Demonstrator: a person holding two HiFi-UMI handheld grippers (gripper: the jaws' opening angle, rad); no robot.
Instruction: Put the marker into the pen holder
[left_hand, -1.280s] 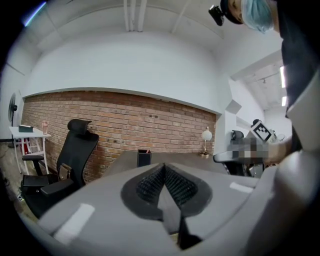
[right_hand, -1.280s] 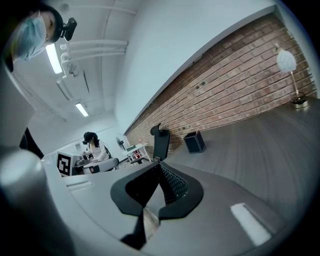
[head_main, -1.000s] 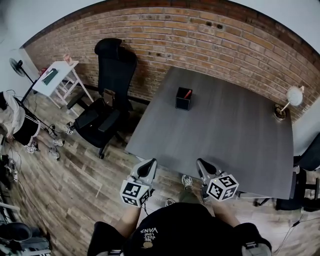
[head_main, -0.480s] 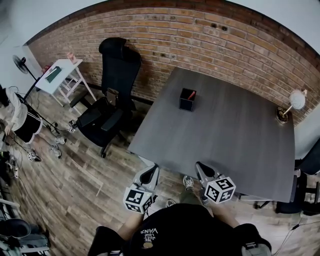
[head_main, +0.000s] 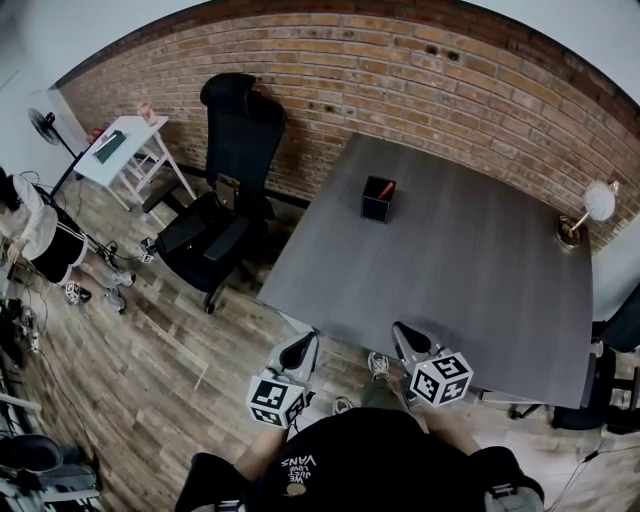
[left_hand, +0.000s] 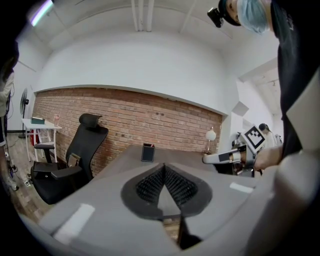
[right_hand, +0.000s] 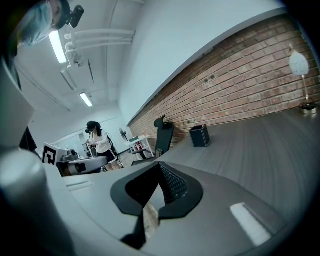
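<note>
A black square pen holder (head_main: 376, 200) stands on the far part of the grey table (head_main: 470, 270), and a red marker (head_main: 385, 189) sticks up out of it. The holder is small in the left gripper view (left_hand: 147, 152) and in the right gripper view (right_hand: 200, 136). My left gripper (head_main: 298, 348) hangs off the table's near edge, shut on nothing. My right gripper (head_main: 410, 340) is beside it over the near edge, also shut and empty. Both are far from the holder.
A black office chair (head_main: 225, 170) stands at the table's left side, against the brick wall (head_main: 420, 60). A small lamp (head_main: 585, 215) sits at the table's far right corner. A white side table (head_main: 120, 150) and a person (head_main: 40, 240) are at the far left.
The head view has shifted slightly. Both grippers stay shut near the table's front edge, and the marker stays in the holder.
</note>
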